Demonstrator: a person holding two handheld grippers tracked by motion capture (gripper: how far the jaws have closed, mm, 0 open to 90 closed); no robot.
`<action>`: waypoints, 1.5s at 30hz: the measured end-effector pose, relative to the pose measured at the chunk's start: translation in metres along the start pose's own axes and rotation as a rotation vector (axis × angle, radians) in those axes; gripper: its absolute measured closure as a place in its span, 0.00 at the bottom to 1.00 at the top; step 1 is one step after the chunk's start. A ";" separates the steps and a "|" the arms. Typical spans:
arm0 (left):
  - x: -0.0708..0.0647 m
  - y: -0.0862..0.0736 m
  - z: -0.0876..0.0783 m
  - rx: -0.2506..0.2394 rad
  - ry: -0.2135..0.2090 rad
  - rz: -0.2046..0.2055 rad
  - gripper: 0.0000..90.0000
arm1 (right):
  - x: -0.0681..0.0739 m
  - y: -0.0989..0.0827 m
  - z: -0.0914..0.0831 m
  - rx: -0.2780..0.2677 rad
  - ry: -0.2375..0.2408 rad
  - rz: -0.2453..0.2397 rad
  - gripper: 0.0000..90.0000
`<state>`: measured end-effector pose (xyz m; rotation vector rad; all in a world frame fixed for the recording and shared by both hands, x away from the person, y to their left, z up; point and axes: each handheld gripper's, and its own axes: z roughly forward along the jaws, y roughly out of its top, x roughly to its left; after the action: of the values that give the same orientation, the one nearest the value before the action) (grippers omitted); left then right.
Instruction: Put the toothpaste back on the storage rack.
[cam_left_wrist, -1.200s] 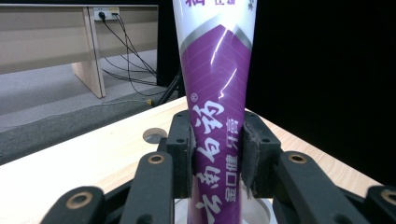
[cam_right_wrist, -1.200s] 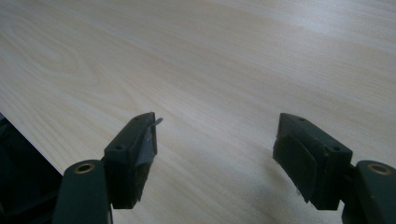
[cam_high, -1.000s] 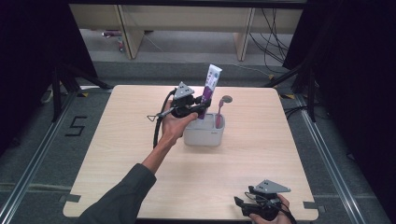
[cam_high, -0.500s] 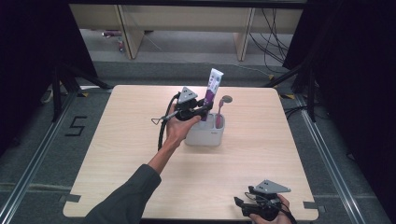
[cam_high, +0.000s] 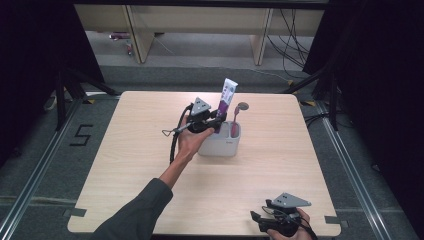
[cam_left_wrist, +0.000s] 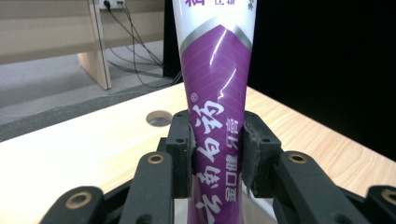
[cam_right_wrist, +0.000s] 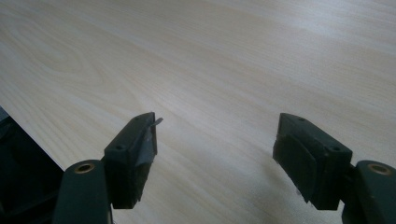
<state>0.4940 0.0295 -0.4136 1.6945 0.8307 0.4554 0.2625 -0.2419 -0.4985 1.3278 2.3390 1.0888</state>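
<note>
One toothpaste tube (cam_left_wrist: 215, 93) is standing in one white holder (cam_high: 220, 144) mid-bench (cam_high: 310, 150), the left hand-held gripper (cam_high: 216, 121) clenching it; the right hand-held gripper (cam_right_wrist: 215, 149) is idling released near the front edge, open bench around

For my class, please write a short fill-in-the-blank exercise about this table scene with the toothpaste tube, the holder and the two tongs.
1. The left tongs are shut on a purple and white tube of ____.
2. The tube stands upright over a white ____ on the table.
3. A pink ____ already stands in that container.
4. The jaws of the right tongs stand ____, with nothing between them.

Missing words: toothpaste; holder; toothbrush; open
</note>
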 end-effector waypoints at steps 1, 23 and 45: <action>0.000 -0.001 0.000 -0.001 0.002 -0.005 0.75 | 0.000 0.000 0.000 0.002 0.000 0.000 0.34; 0.002 -0.028 0.004 0.019 0.010 -0.013 0.75 | 0.000 0.000 0.000 0.003 0.001 0.000 0.34; 0.000 -0.027 0.001 -0.004 0.044 0.029 0.71 | -0.002 0.000 0.001 0.000 0.002 -0.025 0.34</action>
<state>0.4870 0.0313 -0.4393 1.6998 0.8377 0.5155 0.2640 -0.2431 -0.4995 1.2943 2.3505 1.0826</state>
